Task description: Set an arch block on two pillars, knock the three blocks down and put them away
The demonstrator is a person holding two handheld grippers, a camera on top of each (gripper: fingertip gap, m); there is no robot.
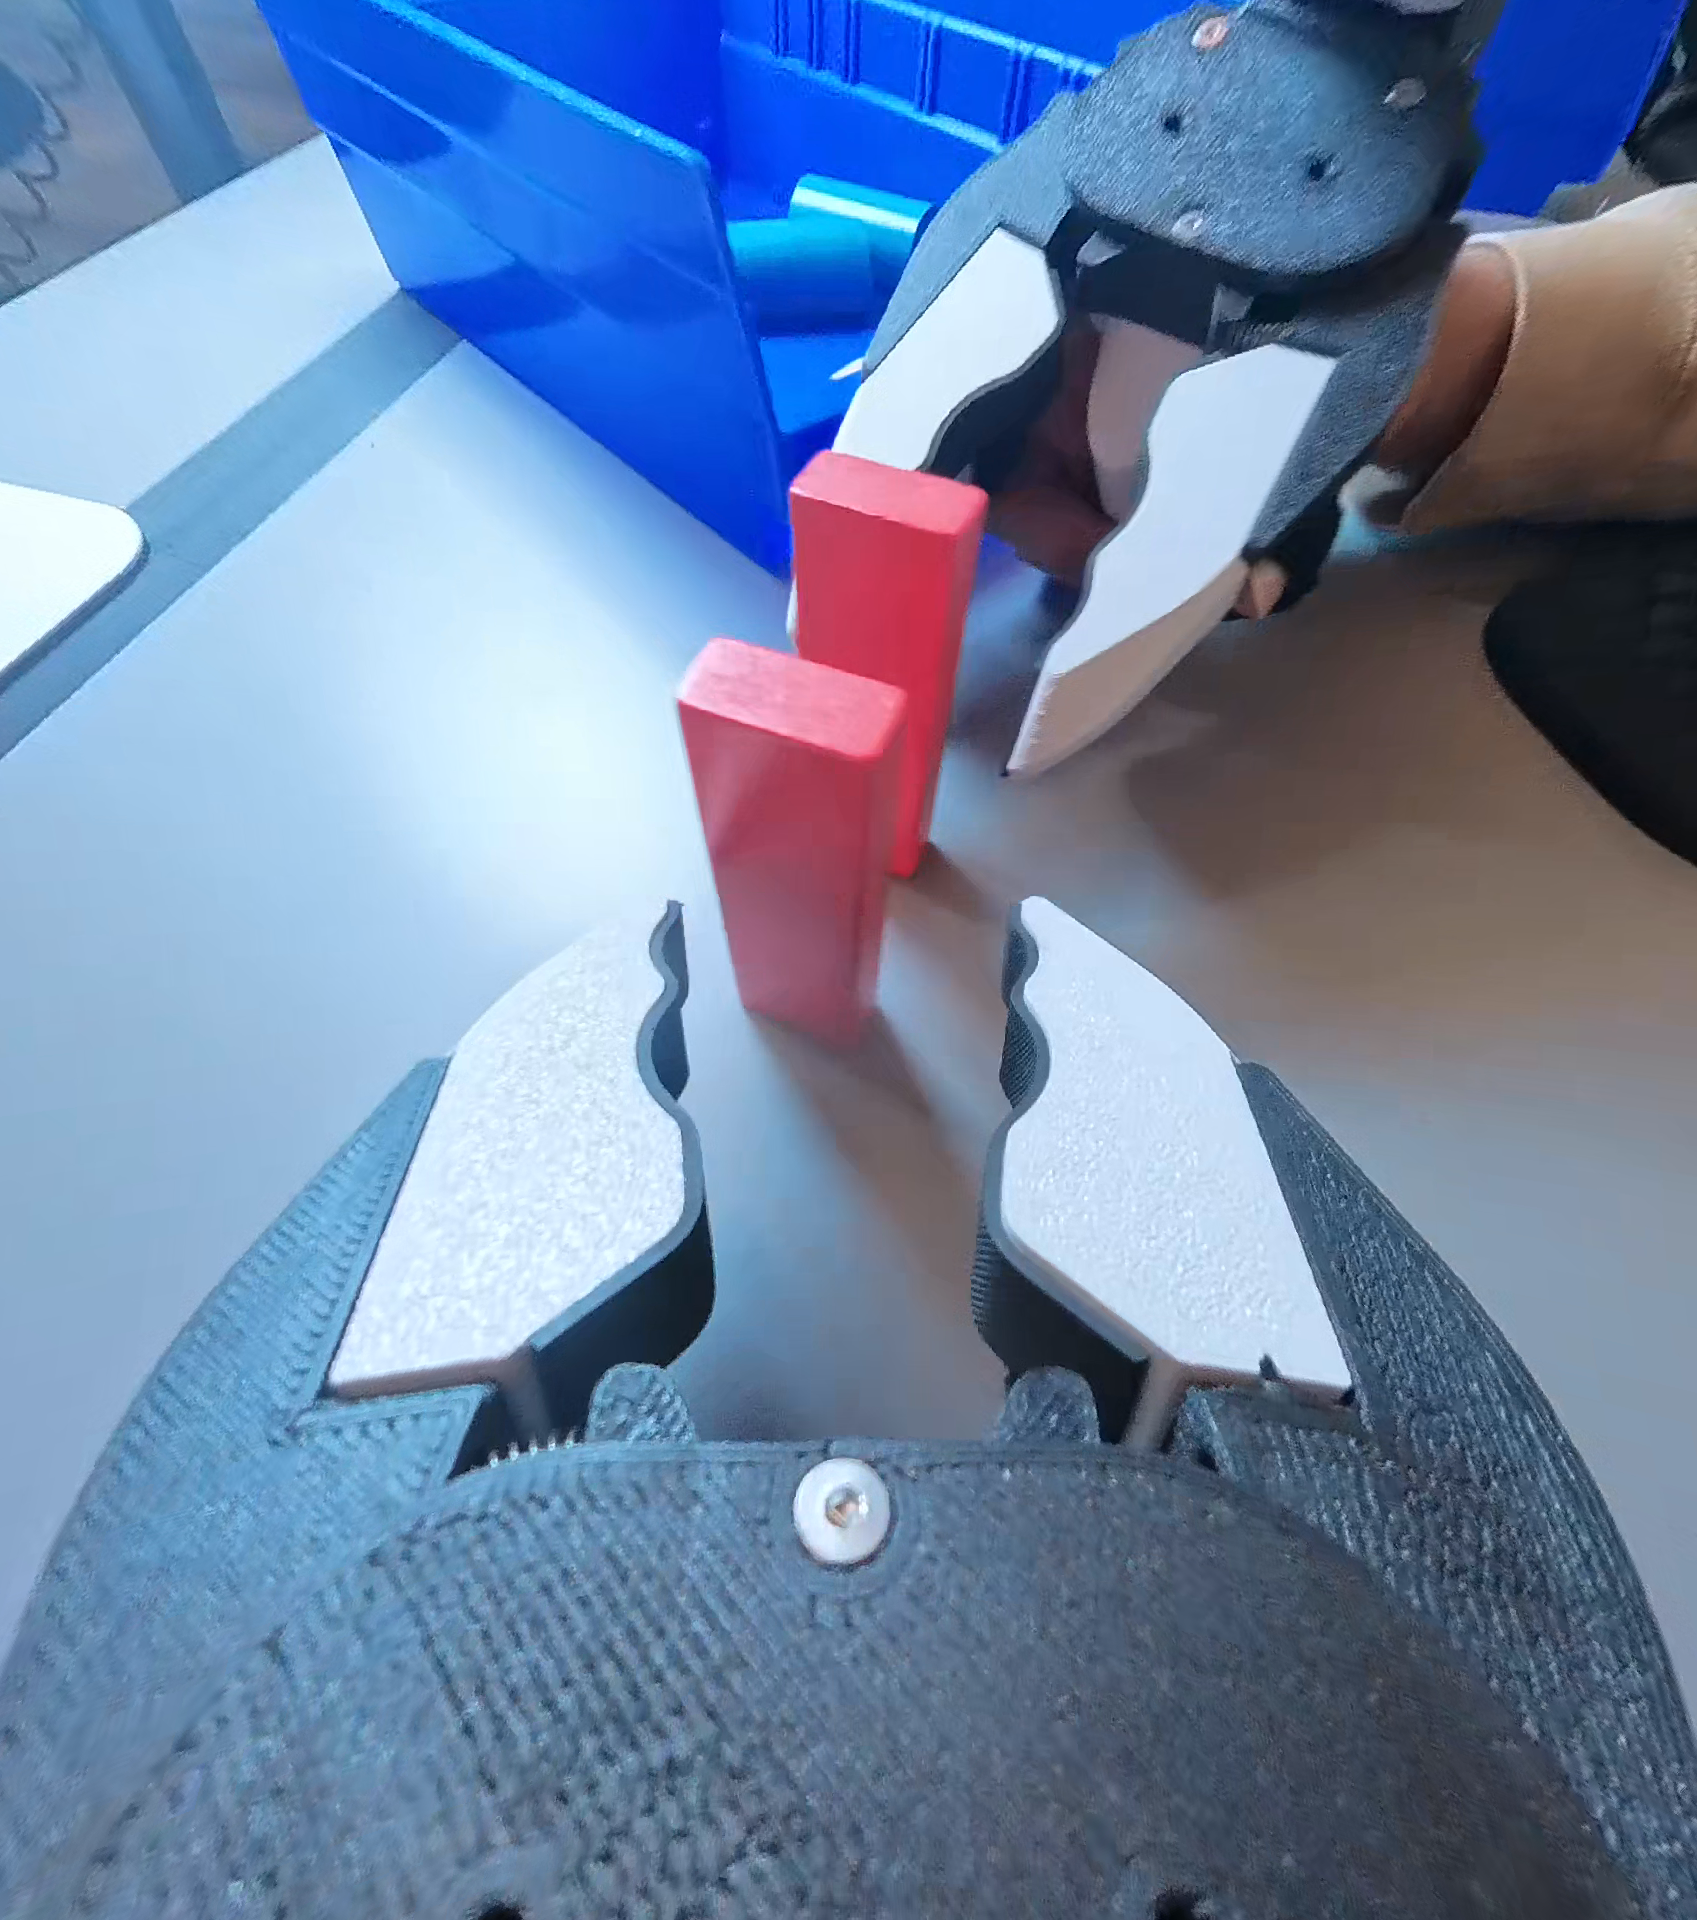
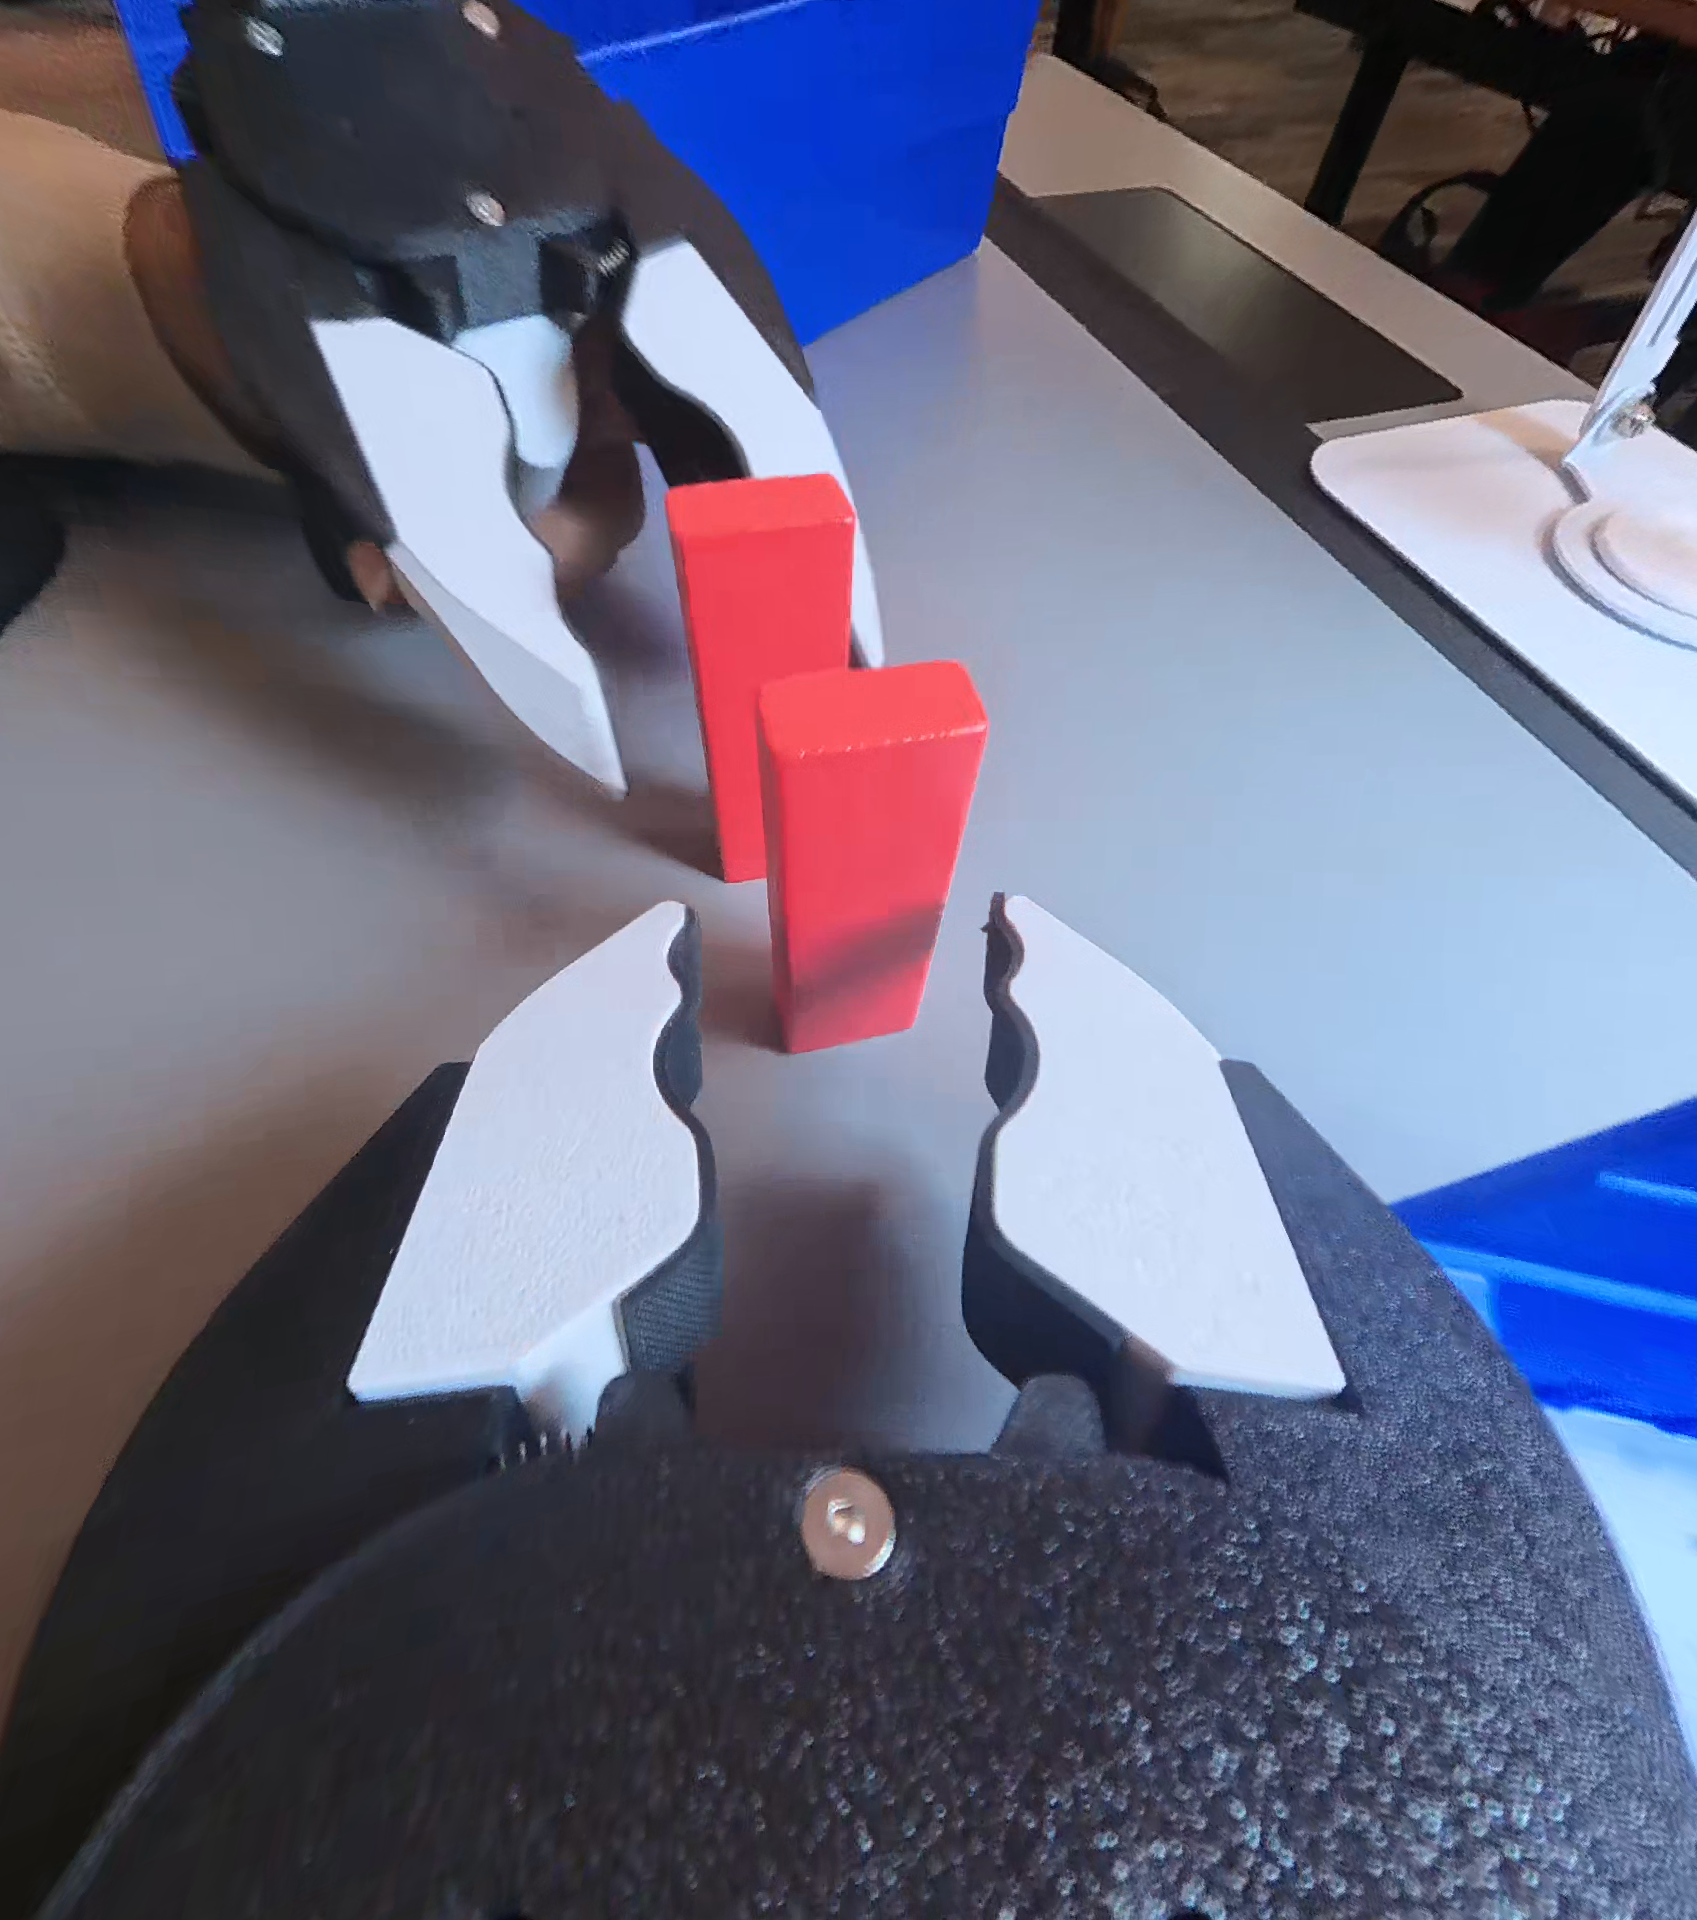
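Observation:
Two red pillar blocks stand upright and close together on the grey table. In the left wrist view the nearer pillar (image 1: 792, 831) stands between the tips of my open left gripper (image 1: 849, 914), apart from both fingers. The other pillar (image 1: 885, 623) stands behind it, straddled by my open right gripper (image 1: 906, 696). In the right wrist view the order is reversed: the near pillar (image 2: 865, 852) is between the tips of my right gripper (image 2: 842, 904), and the far pillar (image 2: 761, 644) is between the fingers of my left gripper (image 2: 745, 727). I see no arch block.
A blue bin (image 1: 563, 260) stands just behind the pillars with blue pieces (image 1: 823, 260) inside; it also shows in the right wrist view (image 2: 823, 156). Another blue bin (image 2: 1654, 1299) is at the right. A white lamp base (image 2: 1602, 582) sits beyond a dark strip (image 2: 1239, 301). Some 6 centimetres of space lies between my two pairs of fingers.

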